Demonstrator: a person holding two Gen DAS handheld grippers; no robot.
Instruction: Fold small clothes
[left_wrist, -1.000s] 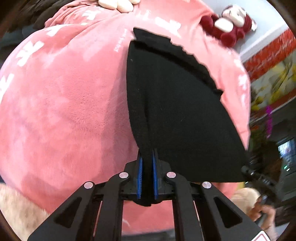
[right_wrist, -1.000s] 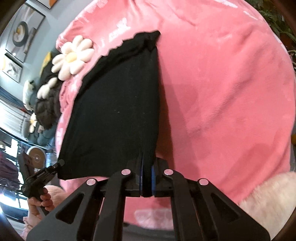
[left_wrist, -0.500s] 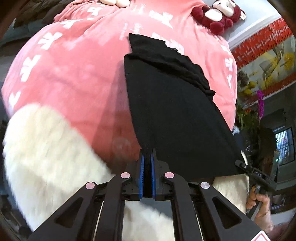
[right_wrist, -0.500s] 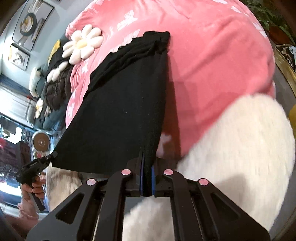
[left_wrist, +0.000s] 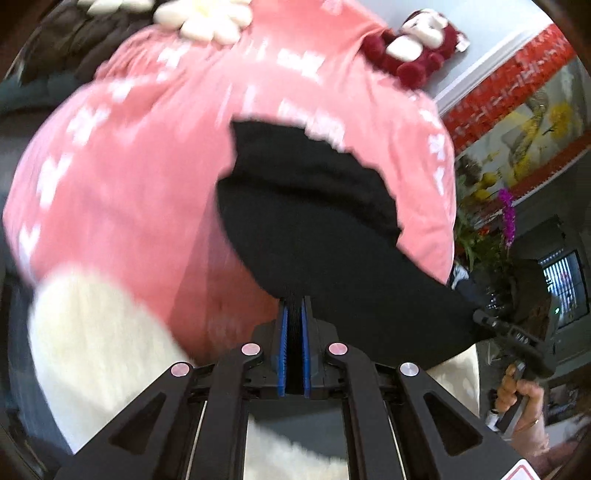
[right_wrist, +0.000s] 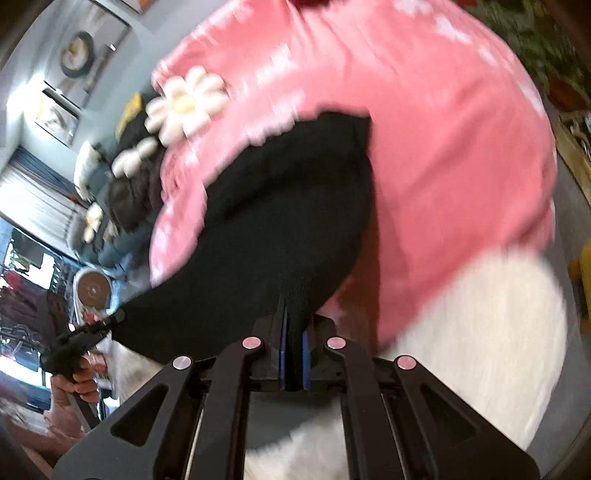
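A black knit garment fills the centre of both views, stretched into a sagging, curved sheet over a plush pink blanket with white marks. The left gripper and right gripper are each clamped tight on a lower corner of it. A fluffy white rug shows along the bottom, blurred.

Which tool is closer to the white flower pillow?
Left. The flower pillow lies far off on the left tool's side of the black cloth; the right tool grips the opposite corner.
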